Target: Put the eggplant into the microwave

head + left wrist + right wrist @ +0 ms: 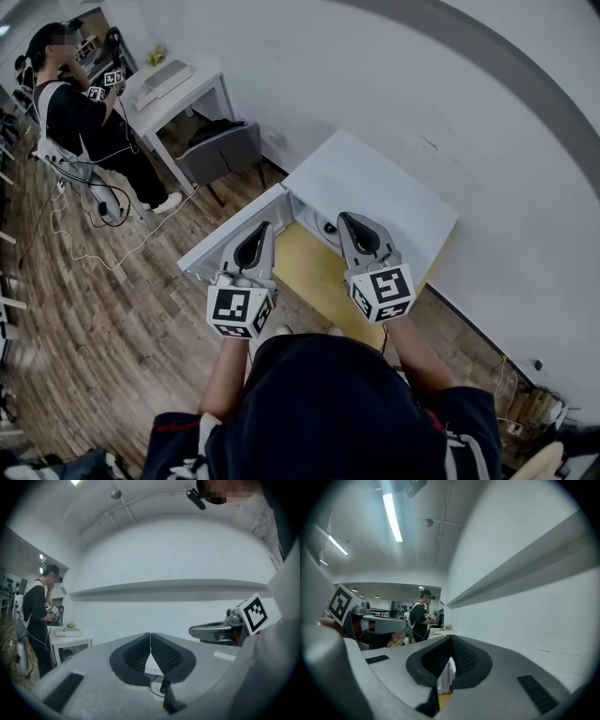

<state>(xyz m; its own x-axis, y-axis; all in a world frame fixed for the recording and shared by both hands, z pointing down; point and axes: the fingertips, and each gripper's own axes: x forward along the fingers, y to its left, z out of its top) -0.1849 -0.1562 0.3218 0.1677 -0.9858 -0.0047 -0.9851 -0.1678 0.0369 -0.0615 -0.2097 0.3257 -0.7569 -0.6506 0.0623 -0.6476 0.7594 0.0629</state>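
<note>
The left gripper (pixel 262 231) and the right gripper (pixel 349 221) are held level side by side, each with its jaws pressed together on nothing. Just beyond them, near the far wall, sits the white microwave (pixel 380 183), its door (pixel 230 242) swung open to the left. Where the eggplant is I cannot tell.

L gripper (pixel 264 230) & R gripper (pixel 347 223) side by side, over near edge of low cabinet (pixel 375 183) set against wall. Far left by same wall: tabletop (pixel 192 89), chair (pixel 220 150) before it, person (pixel 80 122) left of chair.
</note>
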